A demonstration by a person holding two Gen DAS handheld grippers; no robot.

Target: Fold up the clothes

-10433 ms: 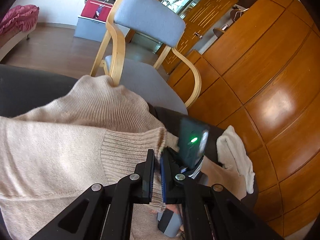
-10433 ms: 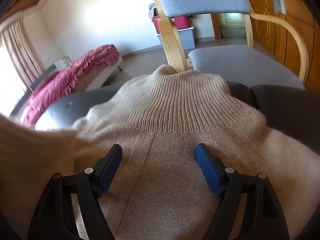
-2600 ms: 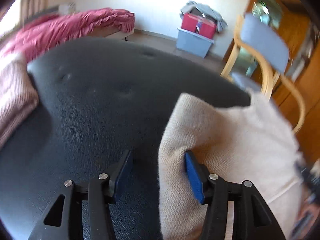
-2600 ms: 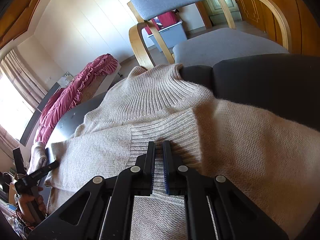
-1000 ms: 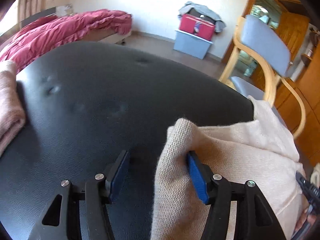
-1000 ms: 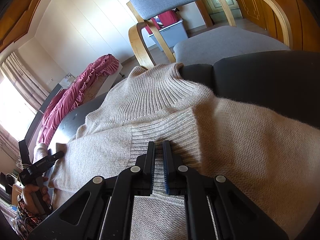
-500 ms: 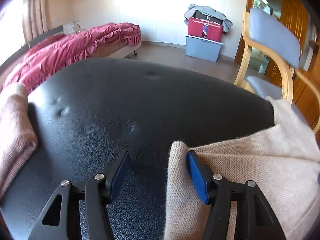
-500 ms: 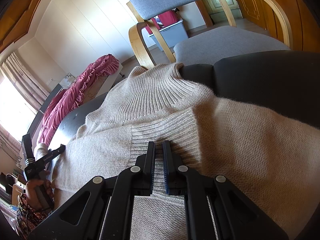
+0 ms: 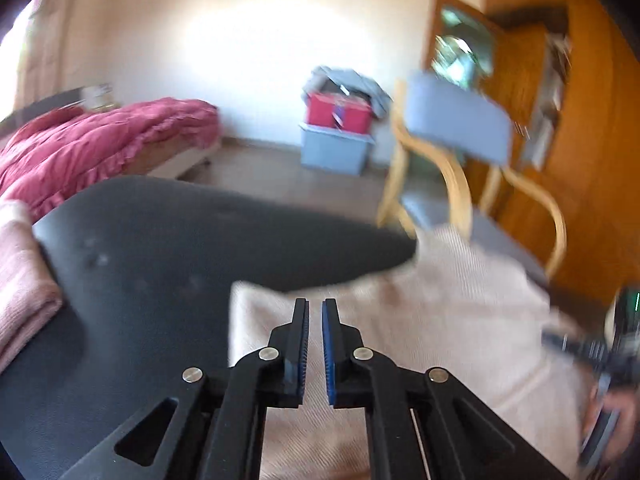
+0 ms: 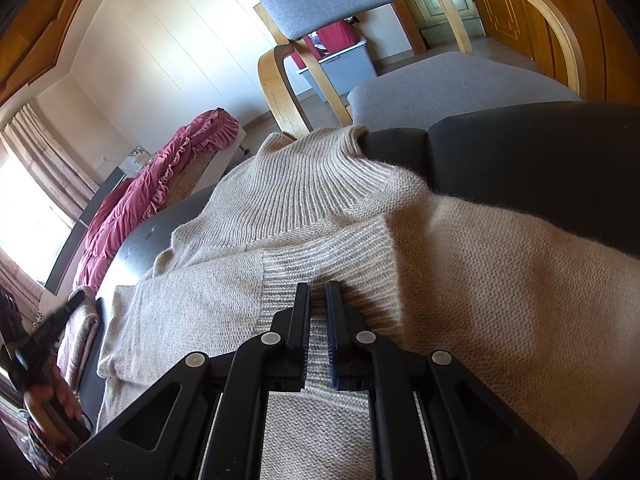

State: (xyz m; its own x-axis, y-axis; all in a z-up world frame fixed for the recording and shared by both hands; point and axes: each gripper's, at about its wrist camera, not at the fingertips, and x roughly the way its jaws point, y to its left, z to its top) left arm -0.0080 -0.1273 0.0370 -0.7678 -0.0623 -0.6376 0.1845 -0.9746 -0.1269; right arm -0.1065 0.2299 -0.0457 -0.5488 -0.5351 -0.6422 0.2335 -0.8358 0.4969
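Sweater cuff ribbing [image 10: 332, 256] sits clenched between the near-closed fingers of the right gripper [image 10: 318, 300], pinned flat against the beige sweater [image 10: 500, 280] lying across the black leather ottoman [image 10: 540, 148]. The left gripper [image 9: 315, 312] hangs just above the sweater's [image 9: 400, 320] folded left edge, fingers drawn almost together with nothing between them; that view is blurred. A folded pink garment [image 9: 20, 280] rests at the ottoman's [image 9: 160, 240] left edge. Beyond its far edge stands a grey-cushioned wooden chair [image 10: 420, 40].
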